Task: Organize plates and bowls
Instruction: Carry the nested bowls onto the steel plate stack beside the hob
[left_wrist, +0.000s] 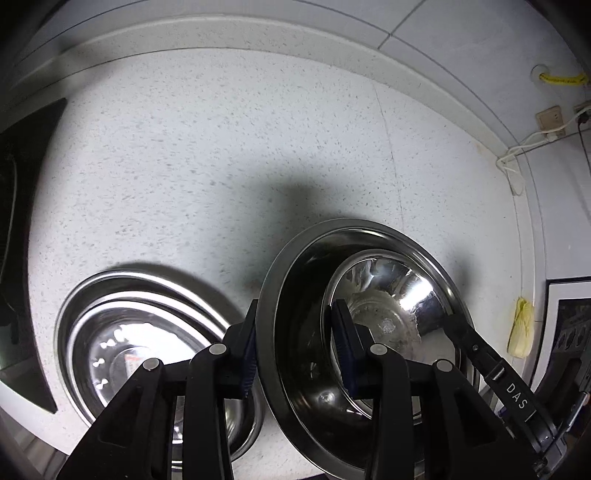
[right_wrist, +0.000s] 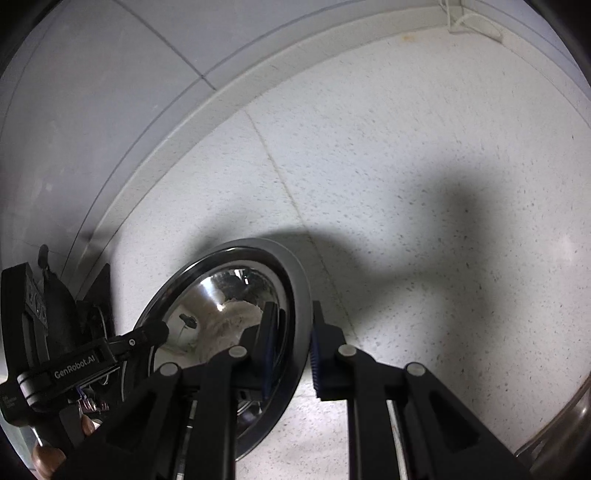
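A shiny steel bowl (left_wrist: 388, 295) with a wide rim hangs tilted above the white speckled counter (left_wrist: 221, 147), held from two sides. My left gripper (left_wrist: 297, 347) is shut on its left rim, one pad outside and one inside. The right gripper's finger (left_wrist: 461, 332) clamps the opposite edge. In the right wrist view the same bowl (right_wrist: 221, 302) has its rim pinched by my right gripper (right_wrist: 293, 347), and the left gripper's finger (right_wrist: 147, 336) reaches its far edge. A second steel dish (left_wrist: 147, 332) rests on the counter to the left.
A raised counter lip and tiled wall run along the back. Wall sockets with cables (left_wrist: 550, 118) and a yellow rag (left_wrist: 521, 328) sit at the right. A dark object (left_wrist: 22, 221) borders the left. Another steel rim (right_wrist: 554, 424) shows at the right wrist view's lower right.
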